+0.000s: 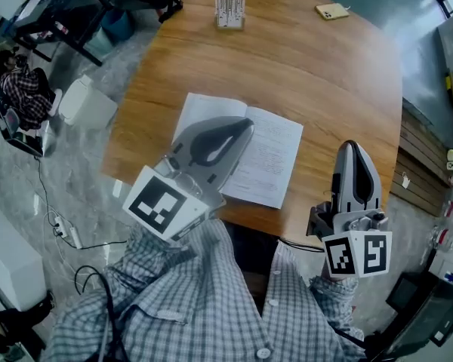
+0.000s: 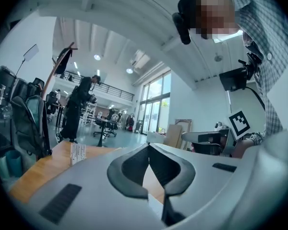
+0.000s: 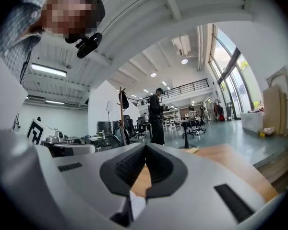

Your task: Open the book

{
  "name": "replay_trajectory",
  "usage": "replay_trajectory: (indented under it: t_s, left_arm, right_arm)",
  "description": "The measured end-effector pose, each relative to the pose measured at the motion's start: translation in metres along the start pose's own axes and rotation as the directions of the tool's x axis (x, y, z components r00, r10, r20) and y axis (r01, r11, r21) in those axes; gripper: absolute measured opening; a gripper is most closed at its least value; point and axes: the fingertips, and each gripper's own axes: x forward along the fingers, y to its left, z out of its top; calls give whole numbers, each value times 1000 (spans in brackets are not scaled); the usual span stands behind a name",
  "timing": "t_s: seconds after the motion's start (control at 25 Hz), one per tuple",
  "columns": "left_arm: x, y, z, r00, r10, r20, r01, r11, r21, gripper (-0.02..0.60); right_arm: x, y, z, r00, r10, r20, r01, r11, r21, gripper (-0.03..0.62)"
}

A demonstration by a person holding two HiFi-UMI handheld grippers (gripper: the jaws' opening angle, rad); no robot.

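Head view: the book lies open, pages up, at the middle of the desk. The left tool, jaws closed on nothing, hangs above its 9 o'clock page. The right tool, likewise closed and empty, is off its 4 o'clock corner. Opening looks complete; any retreat should lift clear of the pages.

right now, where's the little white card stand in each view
Head view: the card stand is at top centre, at the far end of the table.
Left gripper view: the card stand is at lower left, standing on the table.
Right gripper view: not in it.
Shared landmark: the wooden table, which also shows at right in the right gripper view.
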Motion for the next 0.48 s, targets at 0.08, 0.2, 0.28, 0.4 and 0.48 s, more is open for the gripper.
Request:
replay_trajectory:
  t_s: [0.08, 0.2, 0.28, 0.4, 0.48]
  left_arm:
    - [0, -1, 1, 1000, -5, 6, 5, 1000, -13, 11]
    - [3, -3, 2, 1000, -15, 9, 15, 1000, -11, 11]
    - [4, -3, 0, 1000, -14, 7, 14, 1000, -8, 11]
    - [4, -2, -1, 1000, -10, 3, 10, 1000, -16, 11]
    - [5, -2, -1, 1000, -6, 1, 6, 1000, -12, 10]
  right_arm:
    - [1, -1, -1, 1000, 5, 0, -5, 999, 33, 20]
    - [3, -3, -1, 1000, 6, 4, -7, 997, 73, 20]
    - [3, -2, 0, 1000, 12, 6, -12, 997, 73, 20]
    - [3, 1, 0, 1000, 21, 5, -21, 998, 57, 20]
    - [4, 4, 1, 1000, 24, 0, -24, 999, 30, 20]
